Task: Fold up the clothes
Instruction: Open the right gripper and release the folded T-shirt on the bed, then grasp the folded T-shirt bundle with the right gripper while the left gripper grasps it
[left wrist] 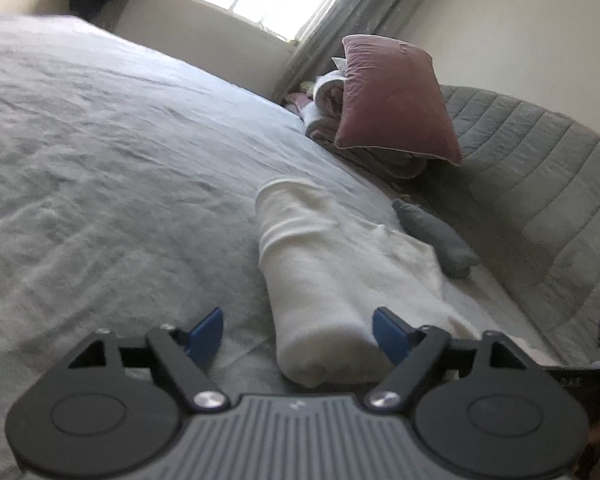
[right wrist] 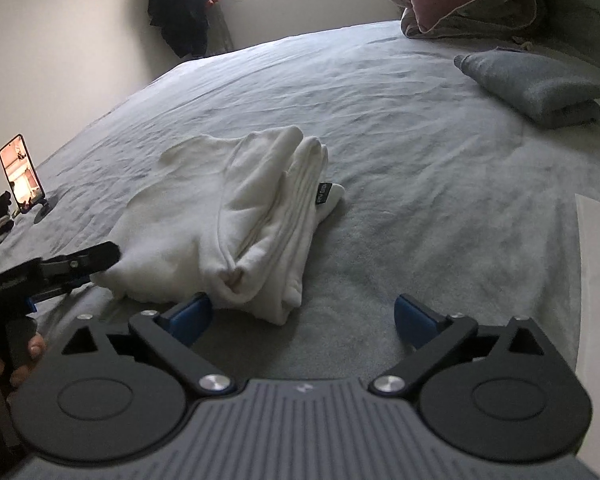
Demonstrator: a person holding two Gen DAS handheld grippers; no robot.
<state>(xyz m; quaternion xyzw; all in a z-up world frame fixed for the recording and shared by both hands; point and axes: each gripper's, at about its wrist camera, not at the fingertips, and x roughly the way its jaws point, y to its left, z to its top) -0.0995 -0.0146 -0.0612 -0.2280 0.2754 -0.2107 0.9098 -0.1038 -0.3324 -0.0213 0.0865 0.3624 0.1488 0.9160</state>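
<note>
I see a white garment (right wrist: 236, 216) folded into a thick bundle on the grey bed (right wrist: 420, 200), its layered edges stacked along one side and a small dark tag showing there. A grey garment (right wrist: 532, 88), folded into a neat compact block, lies well apart from it, toward the bed's head end near the pillows.

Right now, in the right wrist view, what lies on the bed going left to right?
Phone on its stand → left gripper → white folded garment → grey folded garment.
</note>
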